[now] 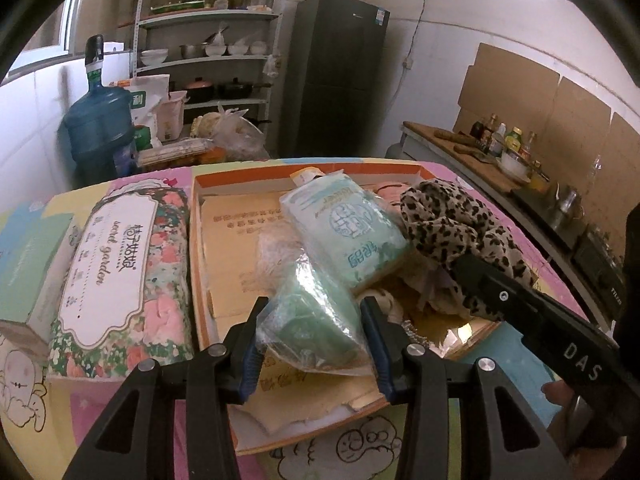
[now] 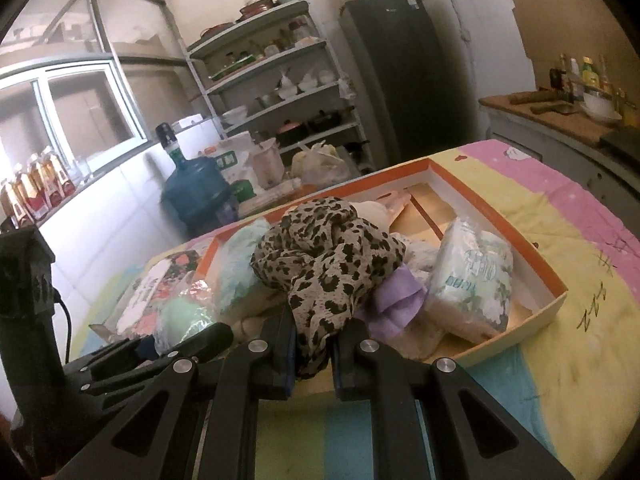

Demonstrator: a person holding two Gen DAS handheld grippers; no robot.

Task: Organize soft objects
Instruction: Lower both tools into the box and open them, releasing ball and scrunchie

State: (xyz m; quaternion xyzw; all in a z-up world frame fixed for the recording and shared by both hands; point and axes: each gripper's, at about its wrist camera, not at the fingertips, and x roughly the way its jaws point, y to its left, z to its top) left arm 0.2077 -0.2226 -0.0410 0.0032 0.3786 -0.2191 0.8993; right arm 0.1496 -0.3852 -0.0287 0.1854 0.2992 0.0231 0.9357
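My left gripper [image 1: 314, 316] is shut on a green soft pad in a clear plastic bag [image 1: 316, 312], held just above the near part of a shallow orange-rimmed cardboard box [image 1: 196, 216]. In the box lie a pale green tissue pack [image 1: 352, 224], a second pack [image 2: 472, 276] and a purple cloth [image 2: 396, 300]. A leopard-print cloth [image 2: 328, 256] hangs bunched over the box, with my right gripper [image 2: 314, 340] shut on its lower end. The same cloth [image 1: 452, 220] shows at the right of the left wrist view. Its gripped end there is hidden by the right gripper's black body.
A floral tissue pack [image 1: 120, 272] and a teal box [image 1: 24, 264] lie left of the cardboard box on the cartoon-print cover [image 2: 560, 320]. Behind stand a blue water jug [image 1: 100, 124], a shelf rack [image 1: 208, 40], a dark fridge [image 1: 336, 72] and a counter with bottles [image 1: 500, 140].
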